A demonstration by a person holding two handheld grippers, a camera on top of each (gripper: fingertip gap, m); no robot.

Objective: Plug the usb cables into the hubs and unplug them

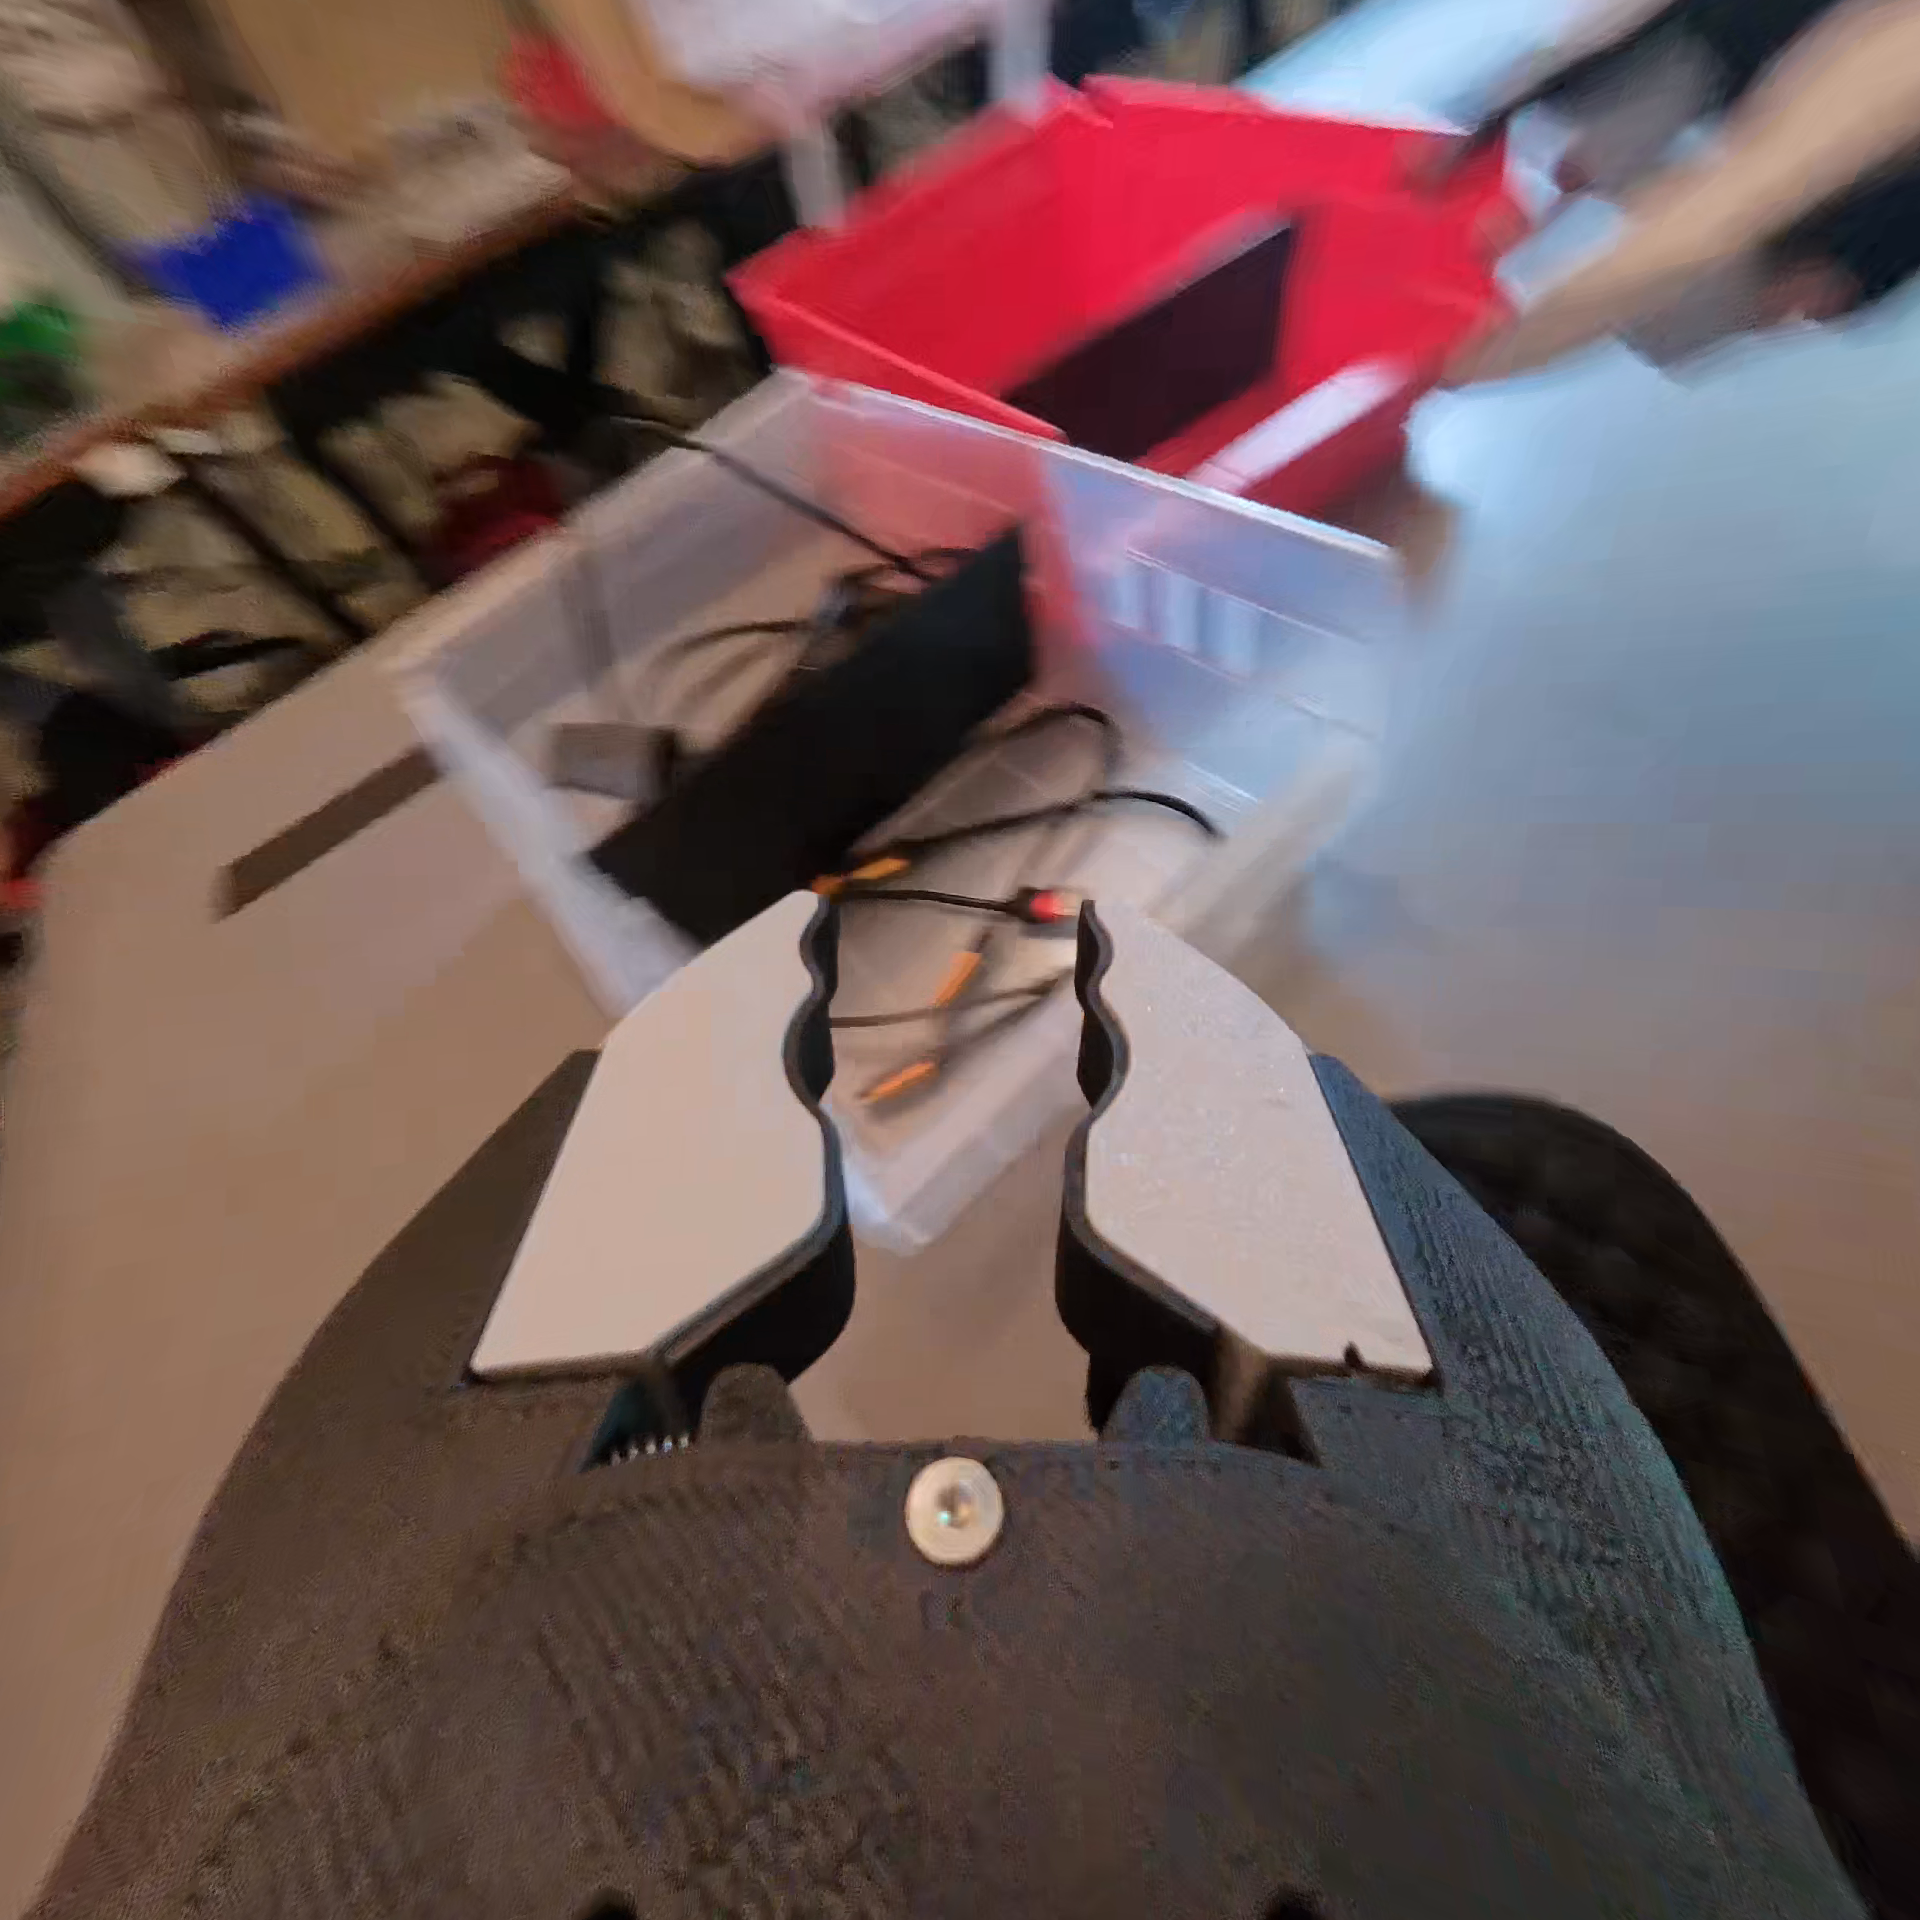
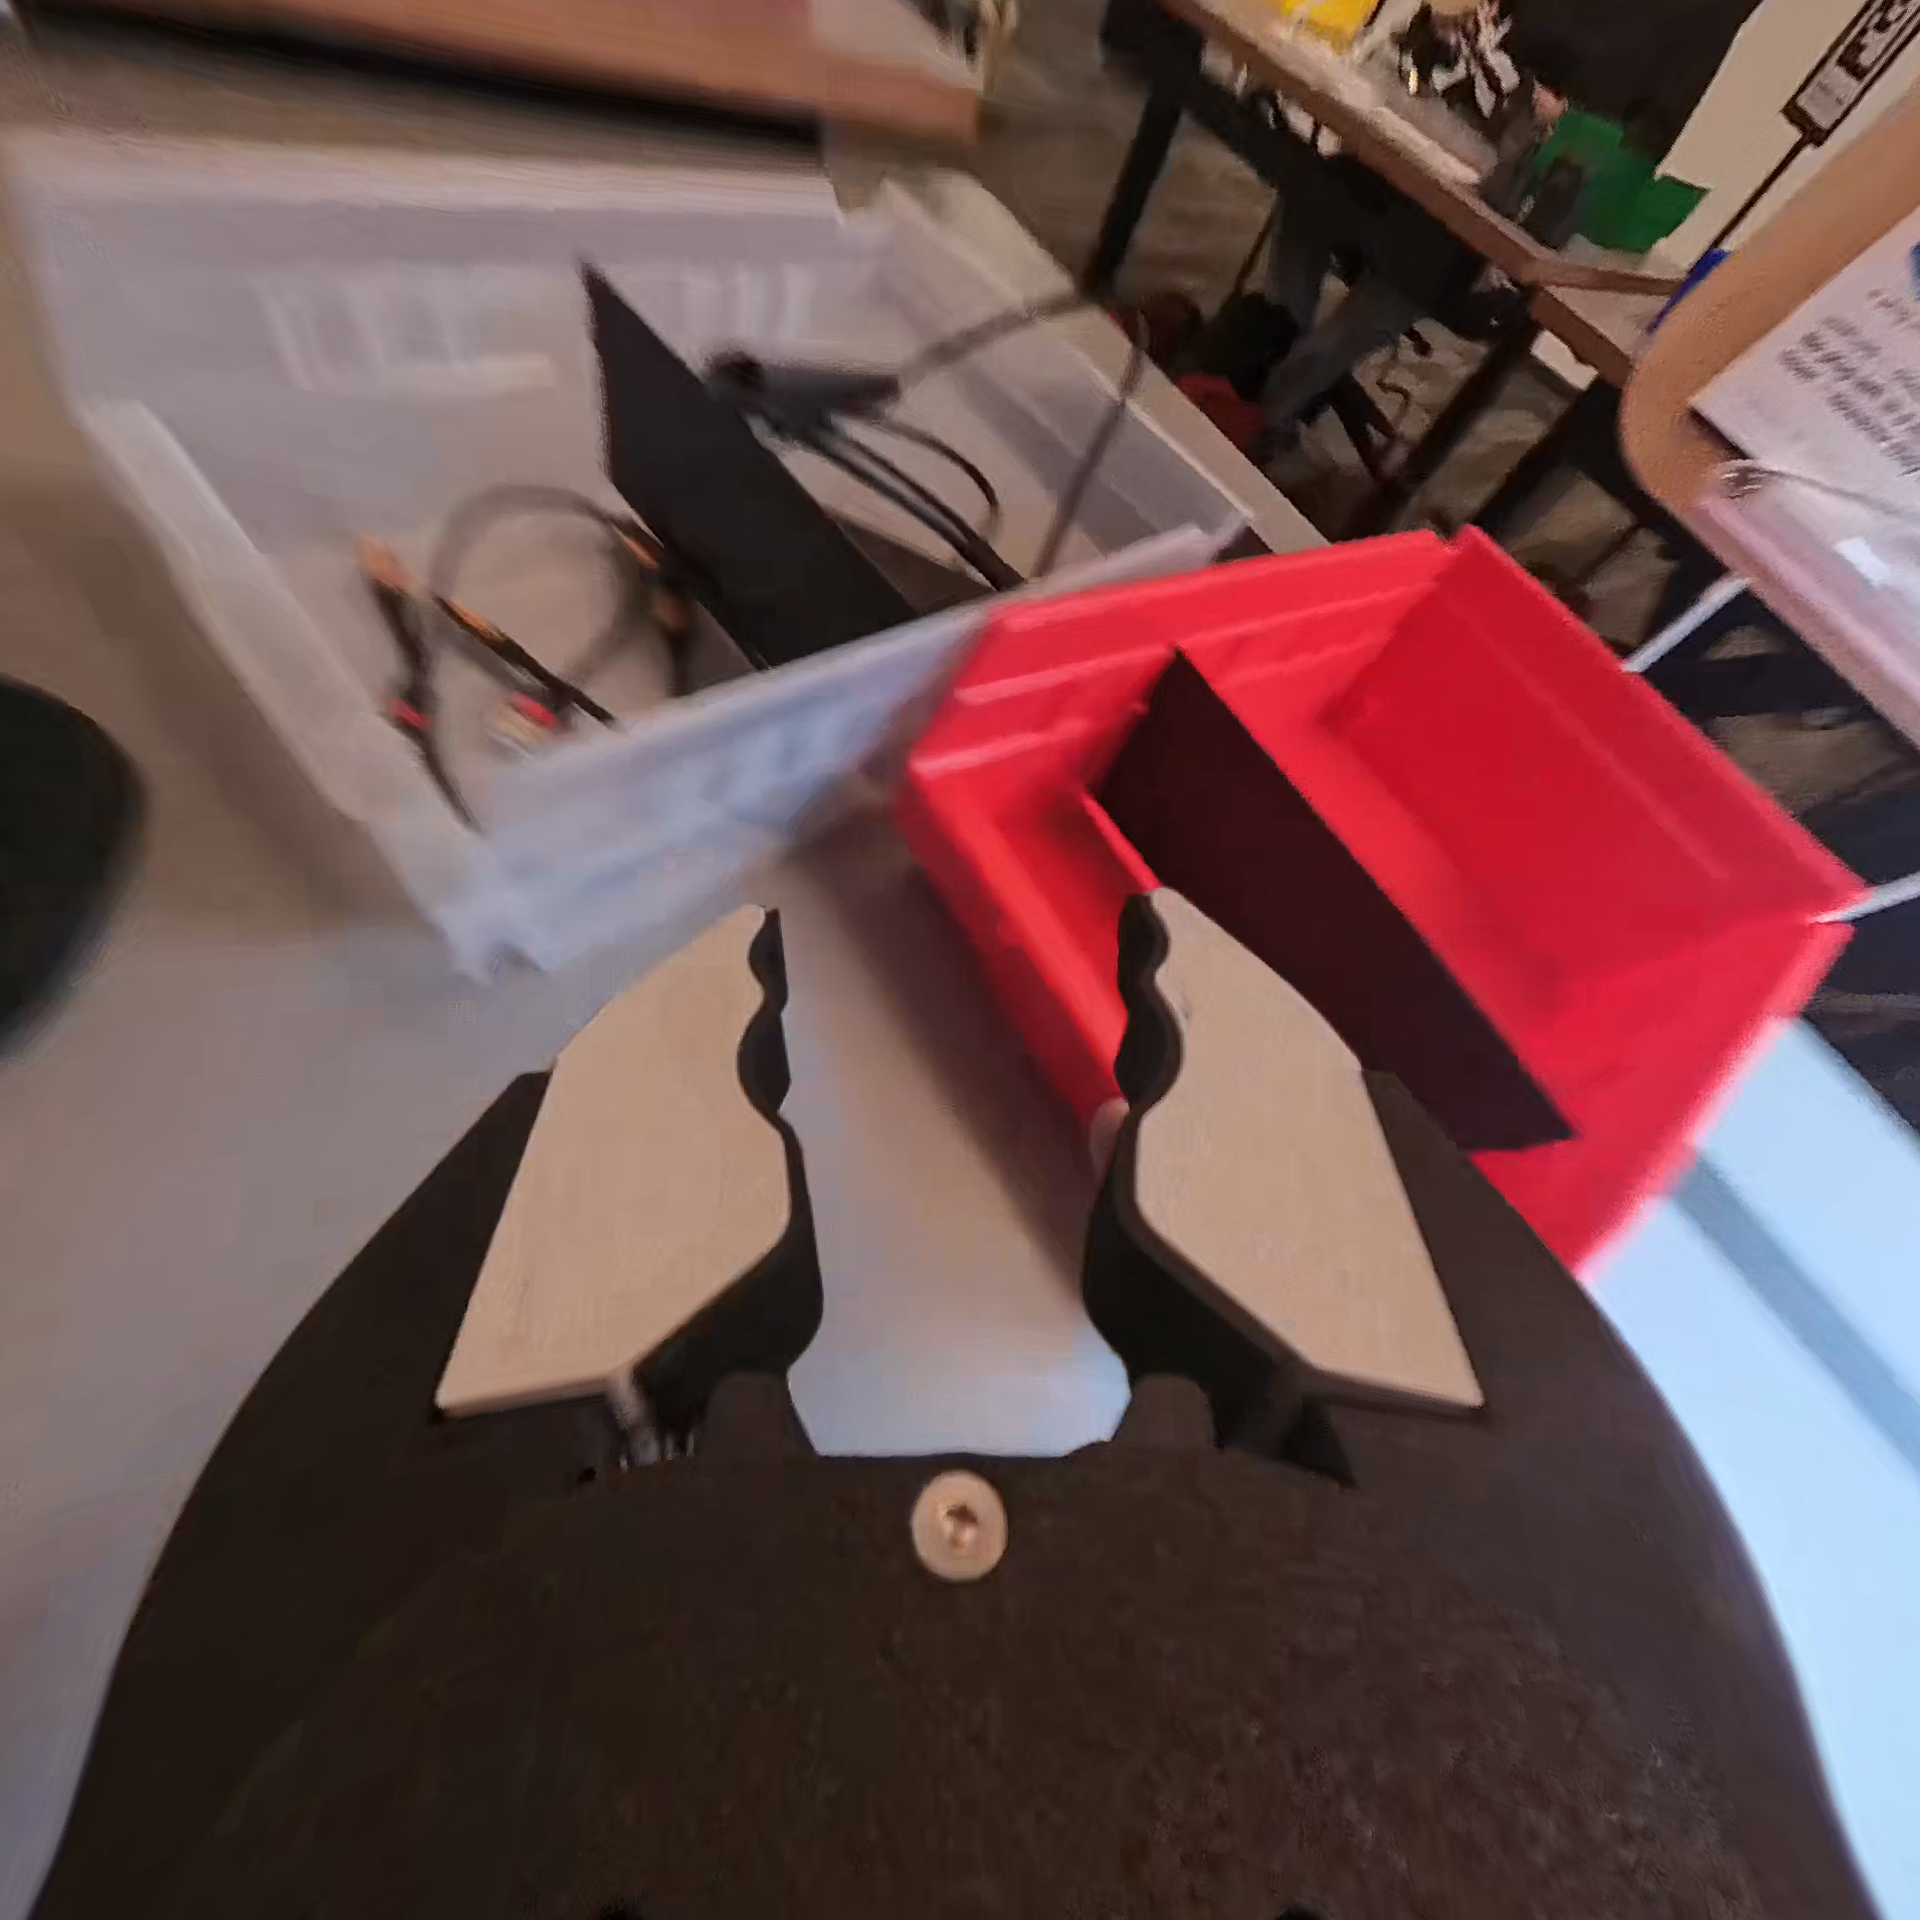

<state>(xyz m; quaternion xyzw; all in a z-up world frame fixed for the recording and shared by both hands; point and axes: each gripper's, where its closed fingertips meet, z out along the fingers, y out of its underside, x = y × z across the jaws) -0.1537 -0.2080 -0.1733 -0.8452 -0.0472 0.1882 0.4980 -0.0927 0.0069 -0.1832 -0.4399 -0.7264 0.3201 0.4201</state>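
**Both tools empty, cables waiting in the clear bin**

The left tool (image 1: 956,935) hangs spread and empty over the near end of the clear plastic bin (image 1: 1226,520), likely lined up to reach the black usb cables with orange and red plug ends (image 1: 966,909) lying loose inside. A black divider panel (image 1: 831,727) splits that bin; a dark hub-like block (image 2: 800,390) sits behind it. The right tool (image 2: 951,935), also spread and empty, hovers above the pale surface (image 2: 260,1143) beside the red plastic bin (image 2: 1558,779).
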